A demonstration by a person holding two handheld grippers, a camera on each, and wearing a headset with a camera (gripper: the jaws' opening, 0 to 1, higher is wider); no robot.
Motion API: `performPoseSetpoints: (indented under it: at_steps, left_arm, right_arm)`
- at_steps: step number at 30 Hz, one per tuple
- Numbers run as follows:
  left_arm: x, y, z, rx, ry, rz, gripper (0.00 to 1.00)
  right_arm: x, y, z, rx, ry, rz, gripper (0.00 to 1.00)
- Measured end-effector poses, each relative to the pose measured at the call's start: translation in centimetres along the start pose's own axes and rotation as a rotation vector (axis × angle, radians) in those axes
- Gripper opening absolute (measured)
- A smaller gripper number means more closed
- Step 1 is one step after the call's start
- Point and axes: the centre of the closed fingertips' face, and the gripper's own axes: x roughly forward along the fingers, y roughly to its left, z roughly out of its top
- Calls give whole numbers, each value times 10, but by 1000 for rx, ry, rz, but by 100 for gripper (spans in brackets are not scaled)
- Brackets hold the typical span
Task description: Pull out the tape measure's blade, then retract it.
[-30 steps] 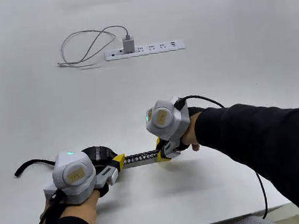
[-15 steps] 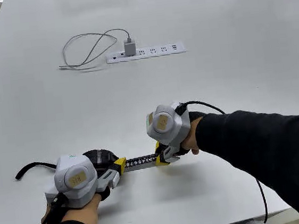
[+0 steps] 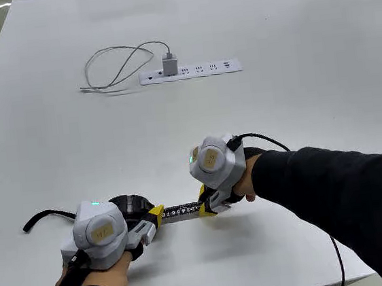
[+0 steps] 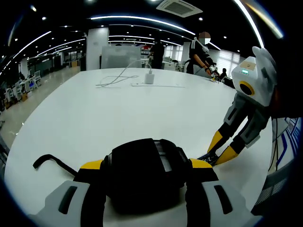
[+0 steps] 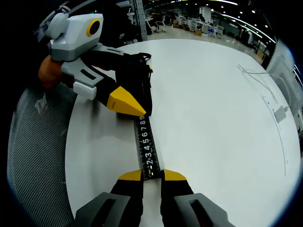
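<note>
Left tongs (image 4: 147, 164) clamped around the black tape measure (image 4: 144, 184), which sits on the white worktop (image 3: 277, 120). Right tongs (image 5: 152, 176) pinched together on the blade (image 5: 145, 139) tip, with a short length out between both.

numerals 2 to 9, on tape blade (image 5: 146, 142)

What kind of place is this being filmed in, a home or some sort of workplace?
Most likely a large open-plan workplace or lab hall. A long white table carries a power strip, strip lights run across a dark ceiling, and rows of desks stretch away behind.
</note>
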Motion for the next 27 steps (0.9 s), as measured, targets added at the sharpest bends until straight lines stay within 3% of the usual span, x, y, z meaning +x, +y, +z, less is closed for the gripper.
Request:
performPoseSetpoints:
  at_steps: [18, 21, 27]
  left_arm:
    - [0, -1, 0, 0, -4, 0, 65]
    - [0, -1, 0, -1, -1, -1, 65]
    - [0, -1, 0, 0, -1, -2, 65]
  right_arm:
    - [2, 1, 5, 13, -5, -14, 10]
    - [3, 1, 5, -27, -11, -13, 10]
    - [4, 1, 7, 1, -17, -19, 11]
